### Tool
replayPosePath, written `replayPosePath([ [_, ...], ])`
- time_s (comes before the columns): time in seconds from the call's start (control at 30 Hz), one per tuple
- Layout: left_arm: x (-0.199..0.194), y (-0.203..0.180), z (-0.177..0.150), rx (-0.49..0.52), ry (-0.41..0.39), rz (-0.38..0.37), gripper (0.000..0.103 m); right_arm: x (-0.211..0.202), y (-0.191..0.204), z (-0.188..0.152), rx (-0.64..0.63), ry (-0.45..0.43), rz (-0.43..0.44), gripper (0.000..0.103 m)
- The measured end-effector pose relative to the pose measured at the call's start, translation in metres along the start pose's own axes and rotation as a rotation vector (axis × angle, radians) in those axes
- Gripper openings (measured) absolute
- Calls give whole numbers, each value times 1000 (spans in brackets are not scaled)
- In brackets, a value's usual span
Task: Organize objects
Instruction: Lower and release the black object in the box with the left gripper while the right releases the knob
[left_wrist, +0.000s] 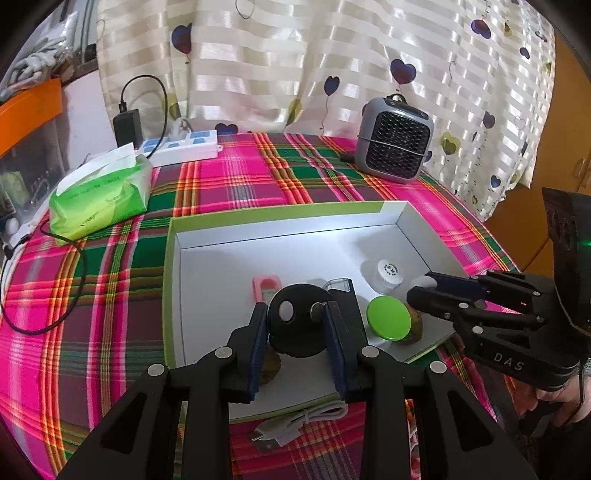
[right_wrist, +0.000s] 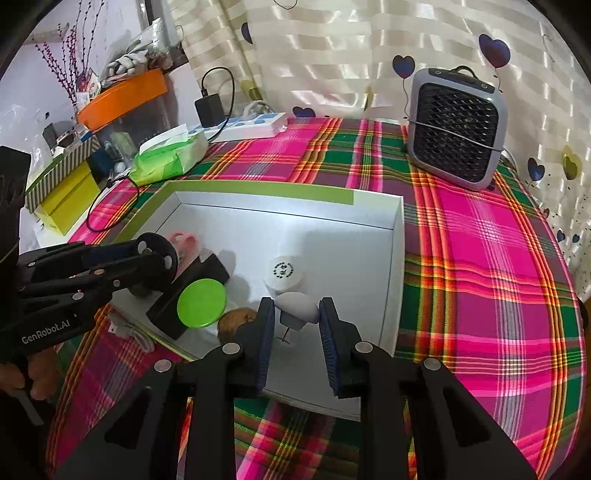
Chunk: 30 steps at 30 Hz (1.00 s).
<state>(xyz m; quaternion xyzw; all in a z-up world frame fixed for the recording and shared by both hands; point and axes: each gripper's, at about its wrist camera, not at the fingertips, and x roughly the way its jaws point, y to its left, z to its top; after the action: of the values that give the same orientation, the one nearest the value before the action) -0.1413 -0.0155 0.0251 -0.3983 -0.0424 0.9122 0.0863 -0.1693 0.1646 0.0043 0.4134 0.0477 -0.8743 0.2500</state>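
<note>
Nearest, the left gripper (left_wrist: 297, 321) has its fingers clamped on a round black disc (left_wrist: 299, 317), held above the near end of the white box (left_wrist: 288, 225), likely for placing inside. Beside it, the right gripper (right_wrist: 297, 317) pinches a small white plug-like piece (right_wrist: 298, 308) over the box floor. Beyond lie a green round lid (left_wrist: 388, 318) and a white cap (right_wrist: 284, 277) inside the box; outside, behind the box on the counter (right_wrist: 480, 258), a grey fan (right_wrist: 456, 127).
</note>
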Motion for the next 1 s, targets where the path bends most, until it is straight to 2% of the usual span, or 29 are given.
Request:
replayPosePath([
  [0.7,4,-6,5,11,-15,-13,28,5,7,-1,-19,-17,-2,26],
  [0.87,6,-1,6,-26,-15,-40,29,1,4,-3,-8,-39,5,35],
  [1.0,6,1,6,-43,-12,-48,29,-3,4,-3,0,-58,6,36],
])
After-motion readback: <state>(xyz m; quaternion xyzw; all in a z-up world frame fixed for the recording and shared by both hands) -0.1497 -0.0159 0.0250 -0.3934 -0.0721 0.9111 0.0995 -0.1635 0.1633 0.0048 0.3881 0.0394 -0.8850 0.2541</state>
